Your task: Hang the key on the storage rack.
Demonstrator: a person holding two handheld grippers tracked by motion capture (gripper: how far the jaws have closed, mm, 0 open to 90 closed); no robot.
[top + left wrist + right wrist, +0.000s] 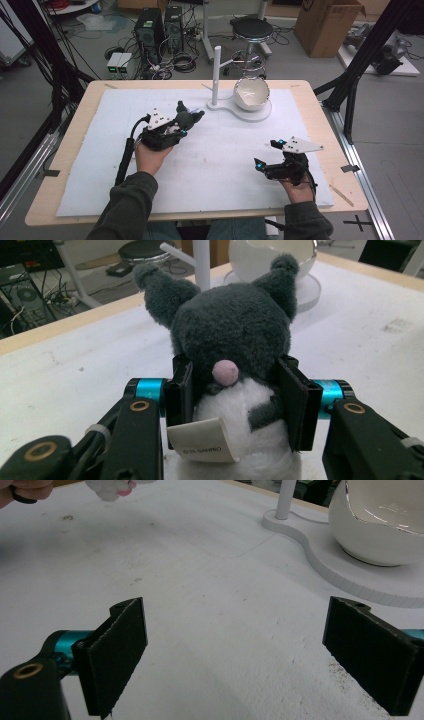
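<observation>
Above the worktop's [75, 150] left half, the left gripper [172, 131] has its 2 fingers [182, 390] closed on the plush [235, 340], pinching it at the neck. It looks light and soft, squashing under the grip, so the neck is a sound hold. Dark grey head, 2 ears, pink nose, white belly, paper tag. The right gripper [267, 154] hovers with its fingers wide apart, holding nothing.

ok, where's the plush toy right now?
High view: the plush toy is left of centre on the white mat, clamped in the left gripper, short of the white bowl.
</observation>
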